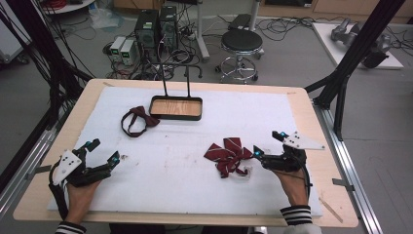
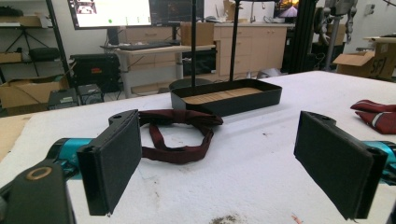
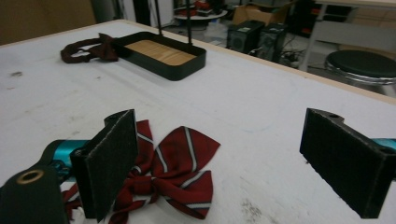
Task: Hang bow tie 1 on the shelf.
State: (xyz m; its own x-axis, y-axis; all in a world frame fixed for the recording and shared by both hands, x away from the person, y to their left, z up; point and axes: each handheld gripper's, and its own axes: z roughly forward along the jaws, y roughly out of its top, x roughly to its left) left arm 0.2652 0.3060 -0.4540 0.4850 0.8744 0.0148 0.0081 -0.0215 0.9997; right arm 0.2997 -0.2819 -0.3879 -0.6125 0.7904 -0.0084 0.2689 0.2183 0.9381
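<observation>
Both grippers spread wide over the white mat.
Right gripper [image 1: 267, 144] sits just beside the striped bow tie [image 1: 228, 155]; left gripper [image 1: 103, 151] rests apart from the dark bow tie [image 1: 139, 121] near the tray [image 1: 176, 116].

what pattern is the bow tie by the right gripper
Dark red with thin white stripes, clearest in the right gripper view.
</observation>
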